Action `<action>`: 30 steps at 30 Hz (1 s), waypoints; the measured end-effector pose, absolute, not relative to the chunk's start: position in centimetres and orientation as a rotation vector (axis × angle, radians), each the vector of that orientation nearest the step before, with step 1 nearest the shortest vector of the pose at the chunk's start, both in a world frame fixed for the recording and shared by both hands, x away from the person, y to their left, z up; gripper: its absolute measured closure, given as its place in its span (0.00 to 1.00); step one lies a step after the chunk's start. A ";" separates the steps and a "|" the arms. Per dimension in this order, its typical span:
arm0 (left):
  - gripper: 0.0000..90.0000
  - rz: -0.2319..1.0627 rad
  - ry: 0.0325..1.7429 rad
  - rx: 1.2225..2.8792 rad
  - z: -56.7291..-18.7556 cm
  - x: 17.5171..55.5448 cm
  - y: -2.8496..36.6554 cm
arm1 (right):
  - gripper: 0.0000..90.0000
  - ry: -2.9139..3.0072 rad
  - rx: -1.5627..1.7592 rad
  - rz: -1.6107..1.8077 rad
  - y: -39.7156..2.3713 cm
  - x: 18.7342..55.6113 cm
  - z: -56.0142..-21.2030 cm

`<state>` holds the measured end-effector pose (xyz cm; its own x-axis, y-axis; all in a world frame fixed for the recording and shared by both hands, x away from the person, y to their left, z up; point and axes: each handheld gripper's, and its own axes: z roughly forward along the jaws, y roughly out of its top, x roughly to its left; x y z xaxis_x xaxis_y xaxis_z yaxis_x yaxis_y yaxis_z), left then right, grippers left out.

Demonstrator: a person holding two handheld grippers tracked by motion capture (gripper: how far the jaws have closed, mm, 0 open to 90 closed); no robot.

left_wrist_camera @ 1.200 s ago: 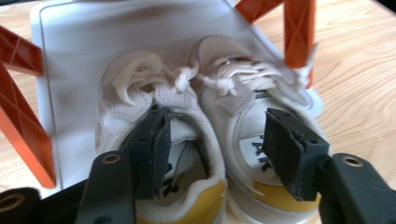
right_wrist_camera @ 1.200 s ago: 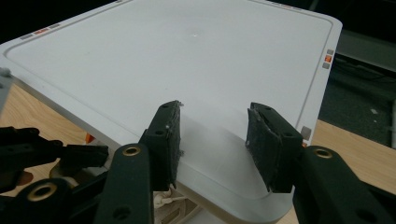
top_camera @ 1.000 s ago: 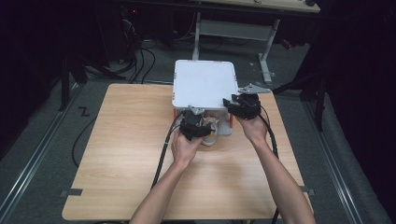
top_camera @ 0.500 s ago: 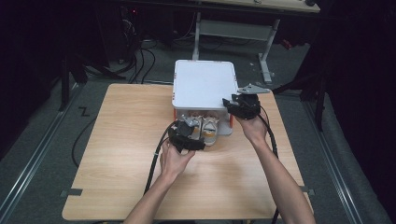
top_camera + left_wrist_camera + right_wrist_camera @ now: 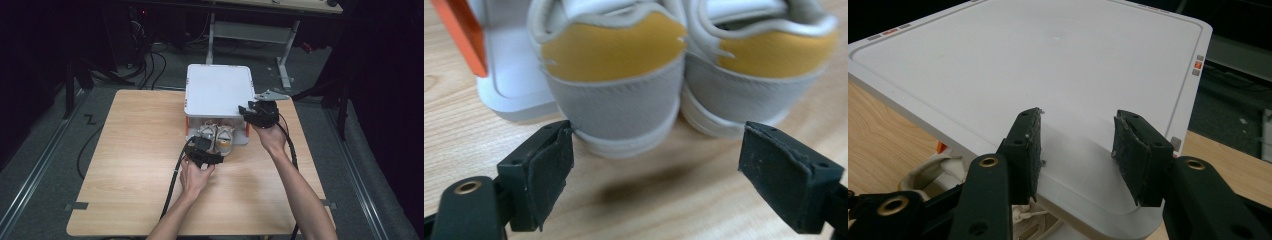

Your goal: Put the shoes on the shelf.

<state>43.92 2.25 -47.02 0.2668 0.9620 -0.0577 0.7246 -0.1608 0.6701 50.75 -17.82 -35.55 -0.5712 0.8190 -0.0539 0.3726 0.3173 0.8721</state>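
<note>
Your left gripper has let go and backed off the shoes.

A second ago it sat up against the pair of shoes; now it's pulled toward you and lower, jaws just opened wide with nothing between them (heels right ahead of the pads, apart). Your right gripper hasn't moved: half-open jaws lie flat over the white lid, near its corner, forearm reaching in from the right.
</note>
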 end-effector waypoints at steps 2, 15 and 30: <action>0.16 0.513 1.534 1.938 -47.0 44.1 2.2 | 0.60 2.093 1.051 1.184 -17.8 50.7 -35.5; 0.20 0.569 1.623 1.910 -46.5 45.7 0.7 | 0.60 2.093 1.040 1.187 -17.6 50.6 -35.6; 0.27 0.588 1.526 1.945 -45.9 43.7 -0.1 | 0.60 2.093 1.032 1.178 -17.5 50.5 -35.5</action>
<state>43.70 -0.10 -45.93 0.2443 0.9696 -0.0161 0.7079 -0.1670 0.6863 50.51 -17.51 -35.55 -0.5736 0.8160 -0.0717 0.3623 0.3313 0.8712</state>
